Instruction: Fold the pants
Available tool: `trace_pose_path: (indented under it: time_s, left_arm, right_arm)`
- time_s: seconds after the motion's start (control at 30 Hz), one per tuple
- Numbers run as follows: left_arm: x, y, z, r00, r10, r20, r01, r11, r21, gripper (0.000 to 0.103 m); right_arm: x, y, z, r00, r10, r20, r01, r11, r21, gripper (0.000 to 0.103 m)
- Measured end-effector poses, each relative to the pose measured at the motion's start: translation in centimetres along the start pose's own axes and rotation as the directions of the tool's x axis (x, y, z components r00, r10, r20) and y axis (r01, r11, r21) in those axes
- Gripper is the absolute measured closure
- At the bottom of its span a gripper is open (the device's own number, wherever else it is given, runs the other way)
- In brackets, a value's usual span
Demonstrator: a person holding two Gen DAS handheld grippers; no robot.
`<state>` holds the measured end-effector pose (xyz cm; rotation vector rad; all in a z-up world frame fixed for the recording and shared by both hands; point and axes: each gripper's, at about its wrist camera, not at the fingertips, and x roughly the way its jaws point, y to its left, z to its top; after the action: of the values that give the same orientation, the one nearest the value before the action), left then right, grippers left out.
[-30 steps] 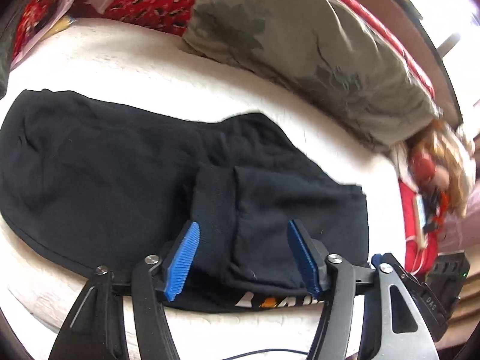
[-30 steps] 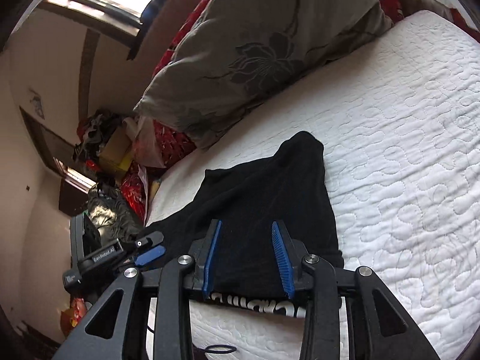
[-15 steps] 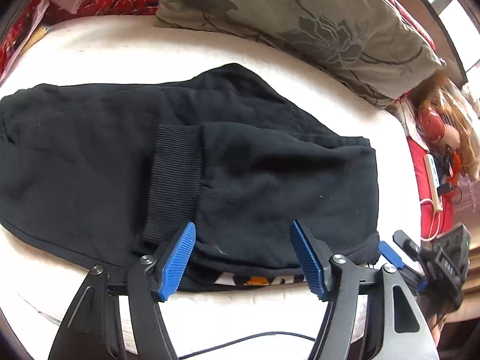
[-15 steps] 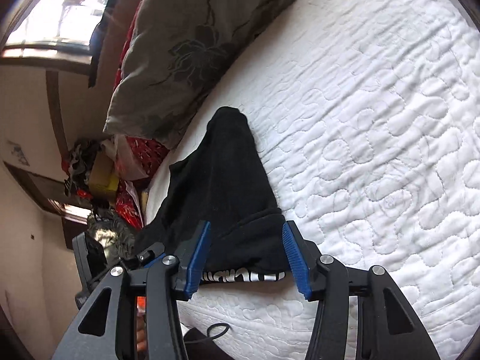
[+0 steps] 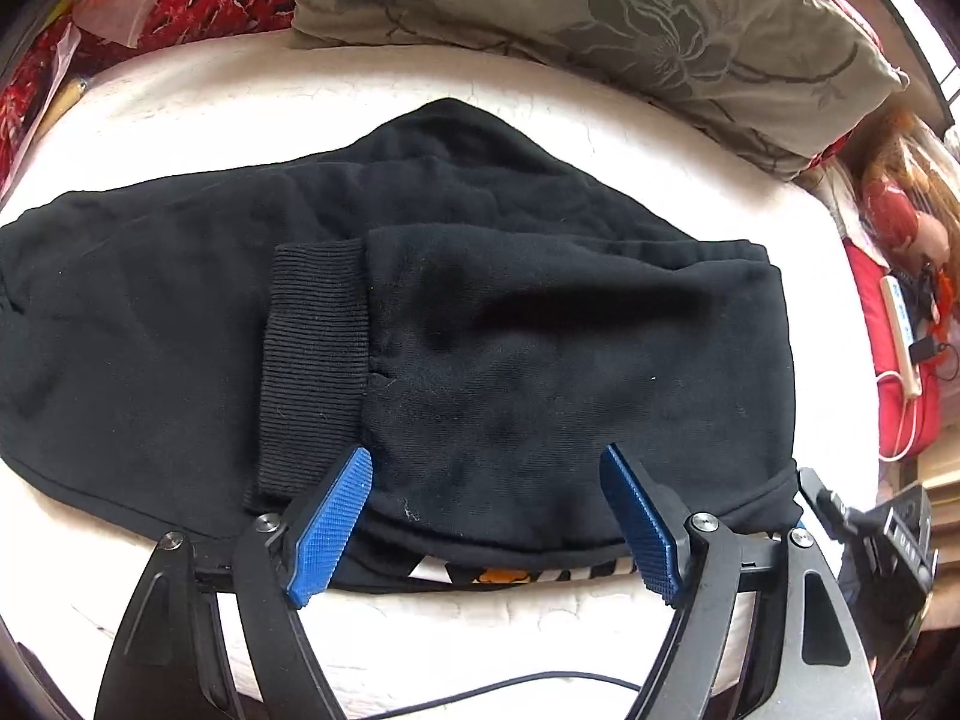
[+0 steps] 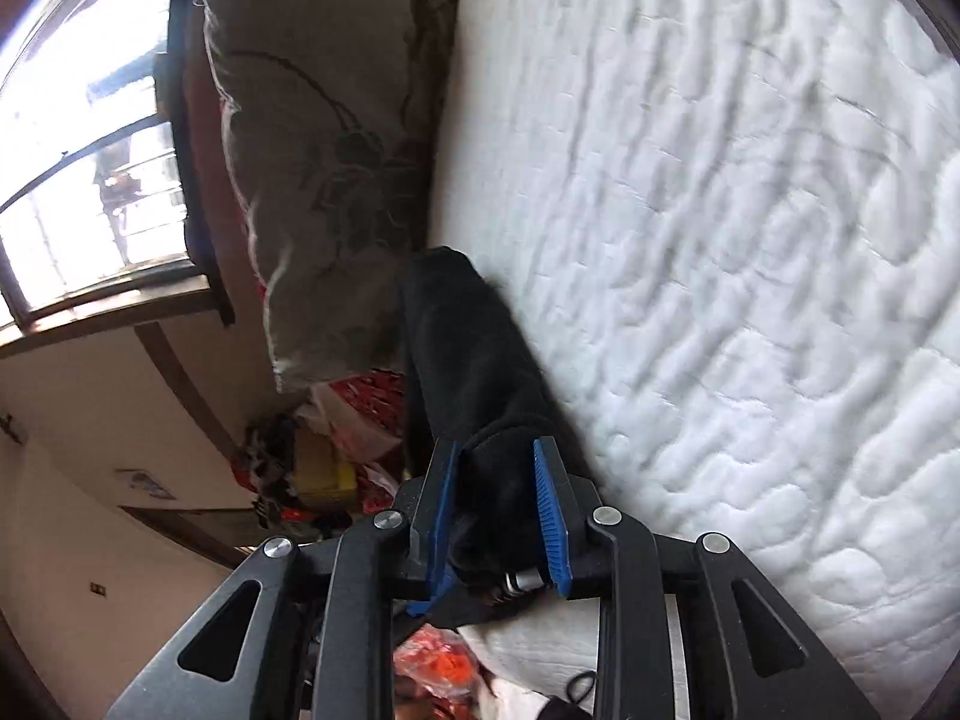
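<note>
Black pants, folded over on themselves, lie on a white quilted bed, with a ribbed cuff resting on top near the middle. Left gripper: jaws wide and opening, pointing steeply down over the near edge of the folded pants; the blue pads stand to either side of the cloth and do not press on it. Right gripper: jaws narrow and closing, rolled onto its side at the pants' end; black cloth fills the gap between the blue pads, which appear to bear on it. A white and orange print shows under the near hem in the left wrist view, but its lettering cannot be read. A grey floral pillow lies beyond the pants, near their far edge.
</note>
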<state>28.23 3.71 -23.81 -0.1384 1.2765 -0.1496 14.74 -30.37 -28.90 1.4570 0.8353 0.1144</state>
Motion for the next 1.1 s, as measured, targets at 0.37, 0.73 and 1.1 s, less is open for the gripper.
trace_pose_path:
  time_s: [0.37, 0.73, 1.1]
  left_arm:
    - [-0.1, -0.9, -0.3, 0.999, 0.043, -0.007, -0.043, 0.999, 0.023, 0.024]
    - [0.1, -1.1, 0.0, 0.996, 0.083, -0.033, -0.082, 0.996, 0.021, 0.024]
    - [0.3, -3.7, -1.1, 0.994, -0.052, -0.096, 0.042, 0.994, -0.099, 0.023]
  right_arm:
    - [-0.3, 9.8, -0.5, 0.948, -0.317, -0.019, 0.172, 0.562, -0.809, 0.071]
    - [4.8, 10.6, -3.7, 0.797, -0.602, -0.046, -0.075, -0.023, -0.997, 0.071]
    - [3.6, 9.8, -4.2, 0.799, -0.602, 0.0, -0.049, -0.065, -0.997, 0.092]
